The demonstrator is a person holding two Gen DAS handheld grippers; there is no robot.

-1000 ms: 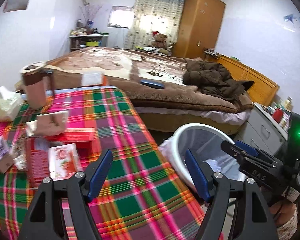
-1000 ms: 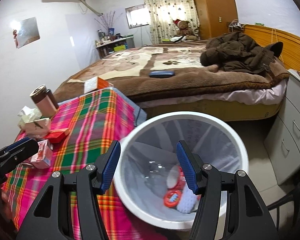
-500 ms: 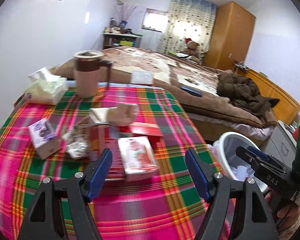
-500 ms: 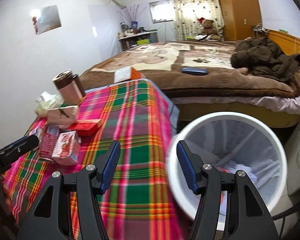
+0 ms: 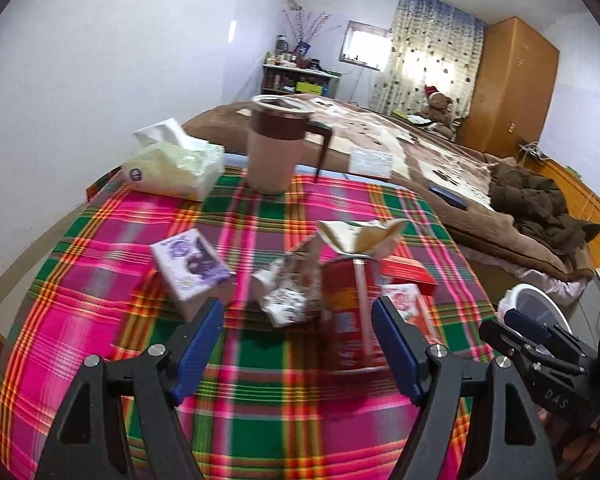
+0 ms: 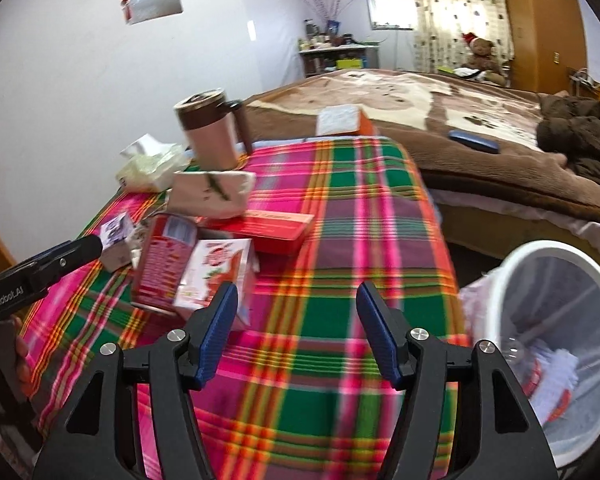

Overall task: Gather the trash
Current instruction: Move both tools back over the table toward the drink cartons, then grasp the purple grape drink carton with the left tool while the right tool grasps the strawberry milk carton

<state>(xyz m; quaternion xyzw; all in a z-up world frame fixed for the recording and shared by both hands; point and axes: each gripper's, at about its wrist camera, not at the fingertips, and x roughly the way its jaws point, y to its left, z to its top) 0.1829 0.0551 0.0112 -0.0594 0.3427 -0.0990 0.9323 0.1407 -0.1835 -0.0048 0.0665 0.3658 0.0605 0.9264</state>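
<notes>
Trash sits clustered mid-table on the plaid tablecloth (image 5: 260, 400): a red carton (image 5: 350, 320) lying flat, crumpled wrappers (image 5: 284, 300) beside it, and a purple-printed box (image 5: 190, 268) to their left. Your left gripper (image 5: 298, 346) hovers just before them, fingers apart and empty. Your right gripper (image 6: 296, 332) is likewise spread, holding nothing, with the white bin (image 6: 560, 344) off the table's right edge.

left tool (image 5: 298, 338) — black frame, blue ribbed pads, silver screws | right tool (image 6: 296, 320) — same, "DAS" lettering
</notes>
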